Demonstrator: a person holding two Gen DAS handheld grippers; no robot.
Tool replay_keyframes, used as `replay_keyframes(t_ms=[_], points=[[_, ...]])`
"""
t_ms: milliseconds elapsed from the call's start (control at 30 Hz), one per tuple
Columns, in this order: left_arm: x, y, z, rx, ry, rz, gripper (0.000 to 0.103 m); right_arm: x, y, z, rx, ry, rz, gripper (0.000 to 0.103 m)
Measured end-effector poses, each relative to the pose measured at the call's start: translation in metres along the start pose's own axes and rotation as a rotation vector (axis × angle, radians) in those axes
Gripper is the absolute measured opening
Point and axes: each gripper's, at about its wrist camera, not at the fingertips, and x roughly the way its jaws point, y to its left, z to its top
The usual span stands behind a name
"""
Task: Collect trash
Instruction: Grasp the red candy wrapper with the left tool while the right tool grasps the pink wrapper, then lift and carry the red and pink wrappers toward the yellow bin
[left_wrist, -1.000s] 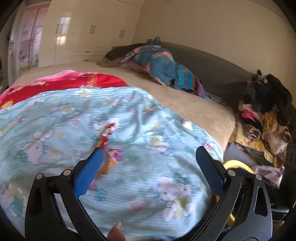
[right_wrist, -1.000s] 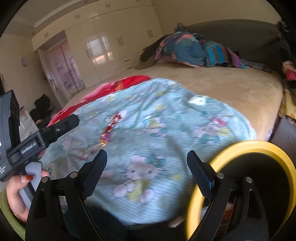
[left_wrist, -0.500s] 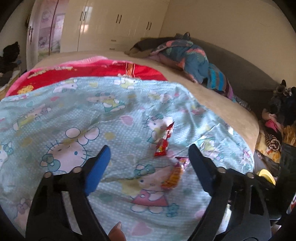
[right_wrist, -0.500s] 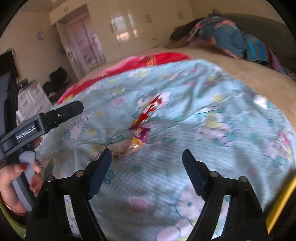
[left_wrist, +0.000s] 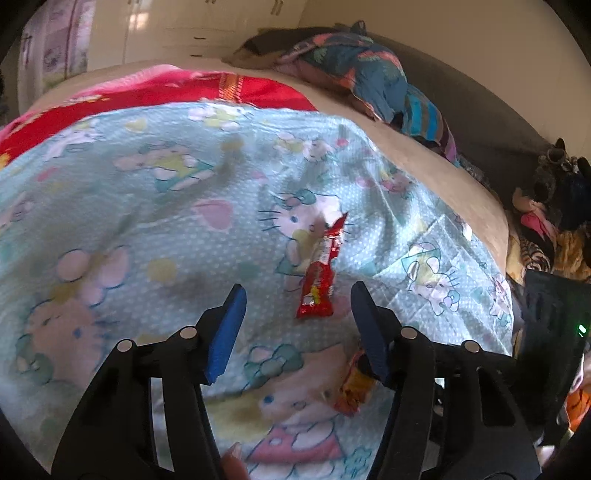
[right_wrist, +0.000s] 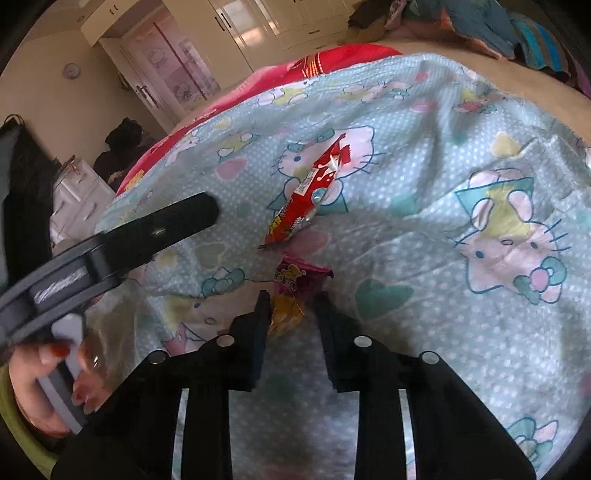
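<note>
Two wrappers lie on the cartoon-print blanket (right_wrist: 461, 302): a long red wrapper (right_wrist: 314, 188) and, at its 6 o'clock, a yellow-and-pink wrapper (right_wrist: 291, 295). Neither looks lifted yet, so the collecting seems barely begun. The right gripper (right_wrist: 291, 314), half closed, straddles the yellow-and-pink one, though whether it pinches is unclear, while the left gripper (left_wrist: 297, 295) hangs wide open and empty; no bin is clearly visible.

1. The left gripper (left_wrist: 297, 295) hovers over the blue cartoon blanket (left_wrist: 155, 221), jaws wide apart.
2. A red wrapper (left_wrist: 319, 277) lies between them.
3. An orange wrapper (left_wrist: 352, 387) sits beside the right jaw.
</note>
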Motion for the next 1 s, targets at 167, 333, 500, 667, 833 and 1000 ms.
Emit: replay_keyframes(t_ms=[167, 333, 500, 667, 833, 1000], points=[[0.029, -0.008, 0.001, -0.016, 0.051, -0.028, 0.048, -0.028, -0.018, -0.010, 0.049, -0.062, -0.046, 0.018], [0.053, -0.017, -0.003, -0.025, 0.090, 0.001, 0.032, -0.074, -0.037, -0.026, 0.110, -0.164, -0.061, 0.018], [0.052, -0.026, -0.009, -0.001, 0.088, 0.018, 0.018, -0.108, -0.043, -0.039, 0.110, -0.225, -0.105, 0.018], [0.025, -0.052, -0.017, 0.052, 0.046, -0.036, 0.018, -0.147, -0.057, -0.049, 0.126, -0.294, -0.158, 0.018], [-0.005, -0.087, -0.027, 0.112, 0.020, -0.121, 0.018, -0.177, -0.070, -0.059, 0.144, -0.326, -0.196, 0.018], [-0.029, -0.120, -0.038, 0.157, 0.003, -0.191, 0.018, -0.195, -0.078, -0.071, 0.164, -0.332, -0.226, 0.018]])
